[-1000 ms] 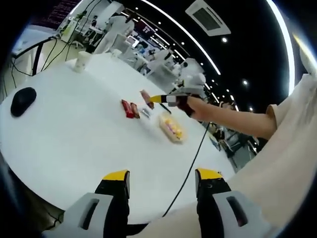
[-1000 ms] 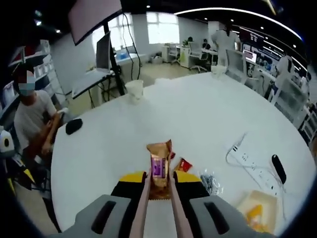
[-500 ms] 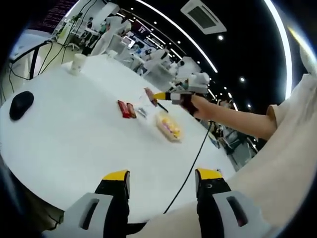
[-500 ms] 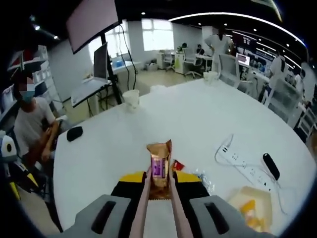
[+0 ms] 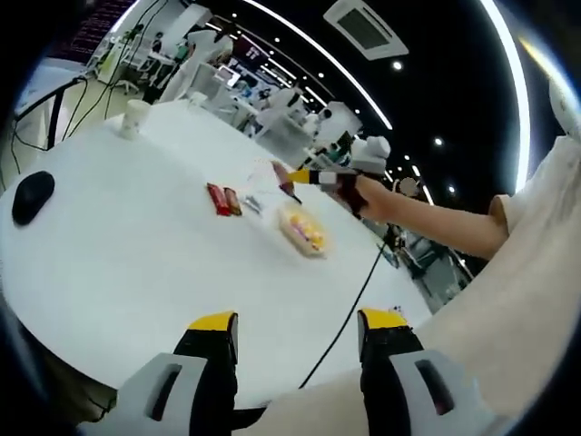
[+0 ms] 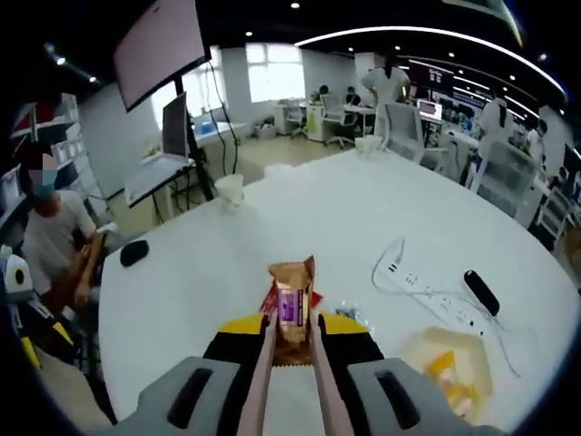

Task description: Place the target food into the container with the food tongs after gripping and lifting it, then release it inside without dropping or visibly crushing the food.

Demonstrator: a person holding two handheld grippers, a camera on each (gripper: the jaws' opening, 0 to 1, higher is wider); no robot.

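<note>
Carried higher and nearer than before, right gripper (image 6: 290, 331) clamps pale tongs (image 6: 289, 381) on brown-wrapped snack (image 6: 290, 304); clear plastic container (image 6: 447, 372) lies low right, left gripper (image 5: 295, 341) open.

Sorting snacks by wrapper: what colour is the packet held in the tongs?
The packet is golden-brown with a purple label, clearest in the right gripper view.

The right gripper (image 5: 292, 176), with the food tongs (image 6: 290, 363) carrying the snack packet (image 6: 290, 304), is rising off the counter (image 6: 300, 227) and travelling toward the clear container (image 6: 447, 372). In the right gripper view, the container is sliding in closer beside the packet, and the red wrappers (image 6: 270, 295) are slipping behind it.
</note>
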